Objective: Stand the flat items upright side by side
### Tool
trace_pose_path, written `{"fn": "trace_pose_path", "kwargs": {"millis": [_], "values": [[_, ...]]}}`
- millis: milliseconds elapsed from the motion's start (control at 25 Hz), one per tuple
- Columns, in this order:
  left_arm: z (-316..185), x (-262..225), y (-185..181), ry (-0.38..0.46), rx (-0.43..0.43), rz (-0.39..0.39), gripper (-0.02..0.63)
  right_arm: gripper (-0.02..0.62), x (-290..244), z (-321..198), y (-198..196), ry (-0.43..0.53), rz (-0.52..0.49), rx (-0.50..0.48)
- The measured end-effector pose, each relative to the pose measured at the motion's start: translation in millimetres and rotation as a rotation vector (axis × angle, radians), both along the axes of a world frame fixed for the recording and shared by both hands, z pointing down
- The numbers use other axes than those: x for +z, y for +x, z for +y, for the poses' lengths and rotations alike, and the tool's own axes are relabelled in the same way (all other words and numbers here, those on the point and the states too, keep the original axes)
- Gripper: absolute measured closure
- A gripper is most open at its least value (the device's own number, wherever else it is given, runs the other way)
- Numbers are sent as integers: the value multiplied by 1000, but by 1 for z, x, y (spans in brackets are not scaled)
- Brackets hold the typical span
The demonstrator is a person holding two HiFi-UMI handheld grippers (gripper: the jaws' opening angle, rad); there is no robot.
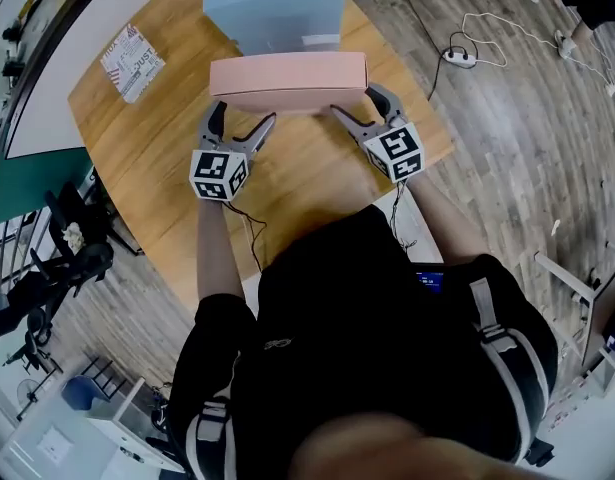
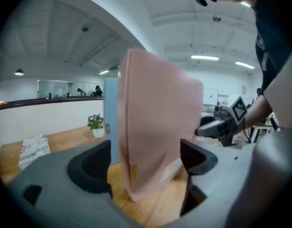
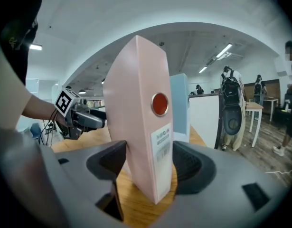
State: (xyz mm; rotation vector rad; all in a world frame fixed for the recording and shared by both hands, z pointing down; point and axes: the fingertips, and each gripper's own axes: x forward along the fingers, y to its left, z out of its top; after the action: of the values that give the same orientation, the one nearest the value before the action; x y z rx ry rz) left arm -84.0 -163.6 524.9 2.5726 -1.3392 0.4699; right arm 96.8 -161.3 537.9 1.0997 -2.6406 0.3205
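Observation:
A pink file box (image 1: 287, 73) stands upright on the round wooden table (image 1: 137, 148), leaning a little, right in front of an upright light-blue file box (image 1: 277, 8). My left gripper (image 1: 245, 114) straddles the pink box's left end; in the left gripper view the pink box (image 2: 155, 141) is blurred, with a gap at the left jaw, so this gripper (image 2: 146, 163) is open. My right gripper (image 1: 355, 100) is at the right end. There both pads press the spine (image 3: 153, 141), which bears a red round hole and a label, so this gripper (image 3: 148, 167) is shut on it.
A printed booklet (image 1: 133, 61) lies flat at the table's far left. A small potted plant (image 2: 95, 124) stands behind the blue box. The table's edge runs close on the right, with a power strip (image 1: 457, 56) on the floor beyond it.

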Motion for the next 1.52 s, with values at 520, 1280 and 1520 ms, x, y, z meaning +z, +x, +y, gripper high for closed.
{"fn": "trace_pose_path", "kwargs": {"millis": [520, 1280, 1520], "values": [[-47, 15, 11, 48, -53, -85, 155, 305, 1, -36, -8, 64, -8, 31], [-79, 14, 3, 100, -106, -122, 163, 307, 1, -72, -17, 143, 45, 32], [-91, 13, 6, 107, -110, -125, 163, 307, 1, -84, -14, 142, 42, 43]]}}
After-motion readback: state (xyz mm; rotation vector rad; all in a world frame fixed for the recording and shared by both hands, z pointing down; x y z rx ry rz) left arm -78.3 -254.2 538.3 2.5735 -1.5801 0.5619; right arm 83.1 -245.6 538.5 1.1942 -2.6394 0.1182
